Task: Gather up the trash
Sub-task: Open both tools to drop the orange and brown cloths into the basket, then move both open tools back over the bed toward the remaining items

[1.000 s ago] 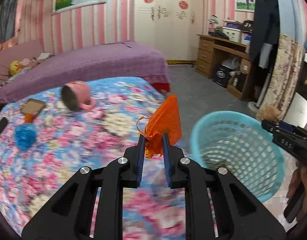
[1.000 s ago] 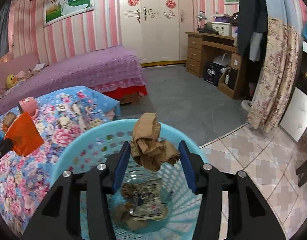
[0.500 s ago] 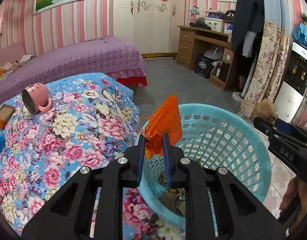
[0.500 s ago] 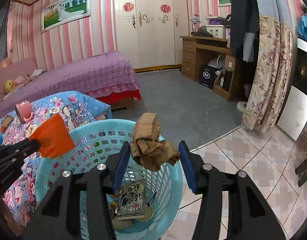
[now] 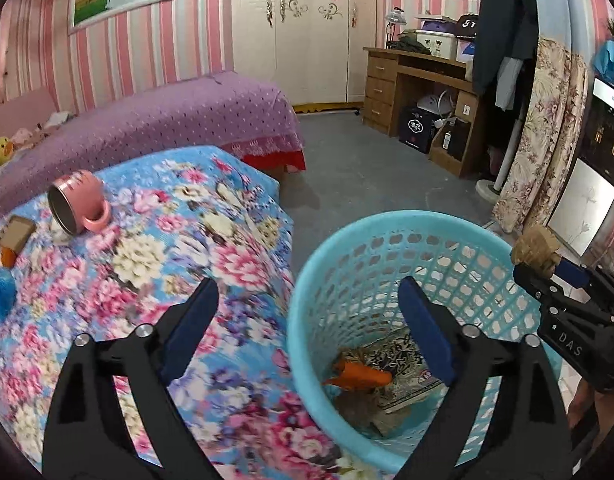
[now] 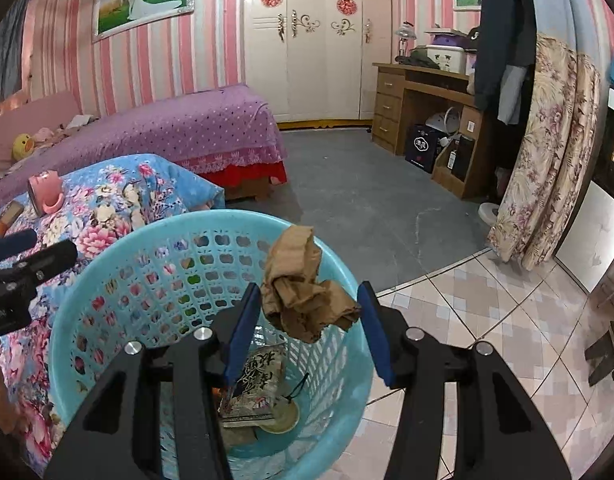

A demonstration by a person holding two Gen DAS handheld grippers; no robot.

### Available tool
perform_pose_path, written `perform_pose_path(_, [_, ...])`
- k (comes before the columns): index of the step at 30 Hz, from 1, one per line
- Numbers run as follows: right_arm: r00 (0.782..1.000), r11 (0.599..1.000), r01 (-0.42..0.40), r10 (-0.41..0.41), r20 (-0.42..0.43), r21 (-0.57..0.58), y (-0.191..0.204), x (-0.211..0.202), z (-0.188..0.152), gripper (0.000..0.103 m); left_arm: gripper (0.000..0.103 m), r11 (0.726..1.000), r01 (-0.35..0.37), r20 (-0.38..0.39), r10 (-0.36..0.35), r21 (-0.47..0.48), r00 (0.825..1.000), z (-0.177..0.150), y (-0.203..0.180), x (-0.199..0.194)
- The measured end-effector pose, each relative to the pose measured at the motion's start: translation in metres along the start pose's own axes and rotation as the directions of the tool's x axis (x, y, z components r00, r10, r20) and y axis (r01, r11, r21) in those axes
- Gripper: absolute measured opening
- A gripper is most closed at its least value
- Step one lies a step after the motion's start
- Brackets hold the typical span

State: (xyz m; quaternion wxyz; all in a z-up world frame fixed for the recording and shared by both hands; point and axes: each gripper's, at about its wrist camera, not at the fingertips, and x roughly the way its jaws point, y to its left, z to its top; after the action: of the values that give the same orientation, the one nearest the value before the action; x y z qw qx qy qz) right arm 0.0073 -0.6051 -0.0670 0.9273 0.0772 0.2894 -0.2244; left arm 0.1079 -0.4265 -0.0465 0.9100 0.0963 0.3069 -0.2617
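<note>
My left gripper (image 5: 307, 320) hangs over the near rim of the blue basket (image 5: 387, 236), its jaws opening wide with nothing between them. The orange wrapper (image 5: 359, 376) lies inside the basket on the other trash. My right gripper (image 6: 309, 320) pinches a crumpled brown paper wad (image 6: 303, 292) above the basket's far rim.

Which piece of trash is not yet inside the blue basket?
The crumpled brown paper, held by the right gripper above the blue basket; the orange wrapper lies inside.

1 basket (image 5: 307, 280), 1 mug (image 5: 81, 204).
</note>
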Motion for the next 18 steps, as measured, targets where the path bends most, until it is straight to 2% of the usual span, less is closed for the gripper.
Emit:
perform_pose_path(5, [1.000,1.000,-0.008,0.008,0.011,0.004,0.005,-0.002,0.002,0.053,0.097,0.998,-0.041,0.003,0.041,0.036,0.999,-0.004,0.007,-0.007])
perform_pose_path(9, [1.000,1.000,-0.010,0.010,0.006,0.011,0.007,0.000,0.004,0.054,0.097,0.999,-0.049,-0.001,0.049,0.016,0.999,-0.010,0.024,-0.012])
perform_pose_path(10, [1.000,1.000,-0.012,0.012,0.005,0.014,0.008,0.000,0.004,0.059,0.097,0.999,-0.049,-0.006,0.049,0.004,0.999,-0.011,0.029,-0.012])
perform_pose_path(11, [1.000,1.000,-0.013,0.012,0.010,0.015,0.010,-0.001,0.005,0.070,0.097,0.999,-0.043,-0.014,0.042,-0.016,0.999,-0.012,0.034,-0.012])
perform_pose_path(13, [0.999,1.000,-0.007,0.007,0.035,0.014,0.016,-0.005,0.006,0.079,0.097,0.999,-0.032,-0.028,0.031,-0.037,0.999,-0.014,0.043,-0.012])
perform_pose_path(15, [0.999,1.000,-0.001,0.001,0.048,0.003,0.022,-0.008,0.008,0.081,0.097,0.998,-0.046,-0.024,0.045,-0.036,0.999,-0.016,0.051,-0.015])
perform_pose_path(17, [0.999,1.000,0.016,-0.016,0.051,-0.009,0.028,-0.009,0.010,0.091,0.097,0.998,-0.062,-0.018,0.061,-0.034,0.998,-0.017,0.059,-0.018])
perform_pose_path(18, [0.998,1.000,0.027,-0.026,0.054,-0.014,0.030,-0.008,0.010,0.092,0.097,0.997,-0.063,-0.016,0.062,-0.036,0.998,-0.018,0.063,-0.020])
